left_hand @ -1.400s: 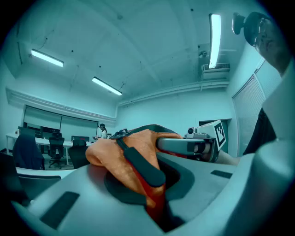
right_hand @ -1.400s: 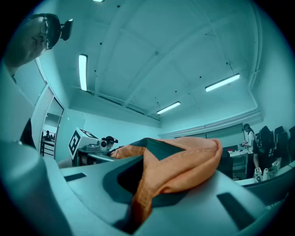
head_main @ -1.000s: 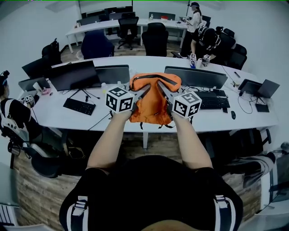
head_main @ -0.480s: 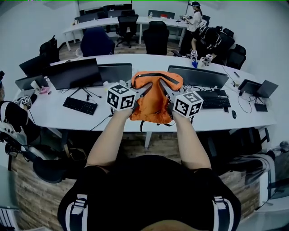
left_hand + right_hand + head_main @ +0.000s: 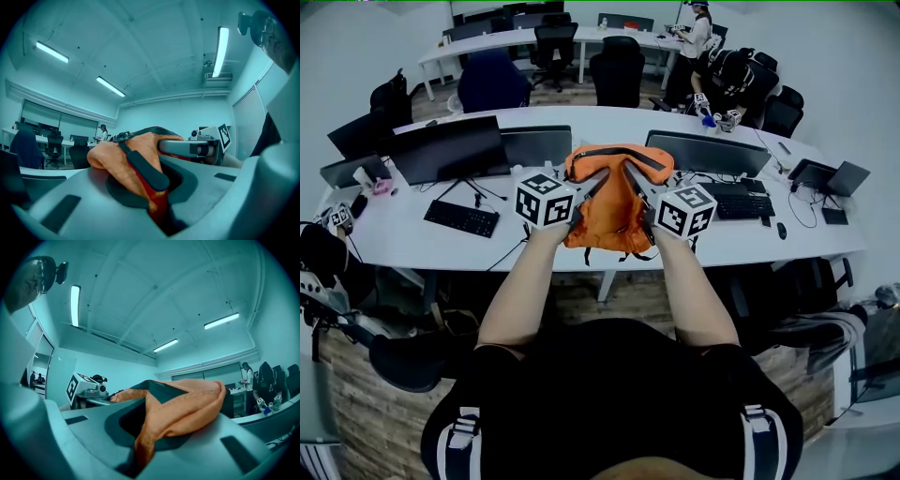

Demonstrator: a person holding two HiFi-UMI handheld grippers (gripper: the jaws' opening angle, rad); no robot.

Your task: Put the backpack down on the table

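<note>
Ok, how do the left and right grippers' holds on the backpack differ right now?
The left gripper pinches the backpack at its top rim on the left side, the right gripper on the right side. The left gripper's jaws hold orange cloth with a dark tab lying across it. The right gripper's jaws hold a plain orange fold beside a dark panel. Both are shut on the backpack, which hangs between them.

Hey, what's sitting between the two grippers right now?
The orange backpack. The left gripper and right gripper each pinch one side of its top edge, so it hangs between them. The head view shows this best.
</note>
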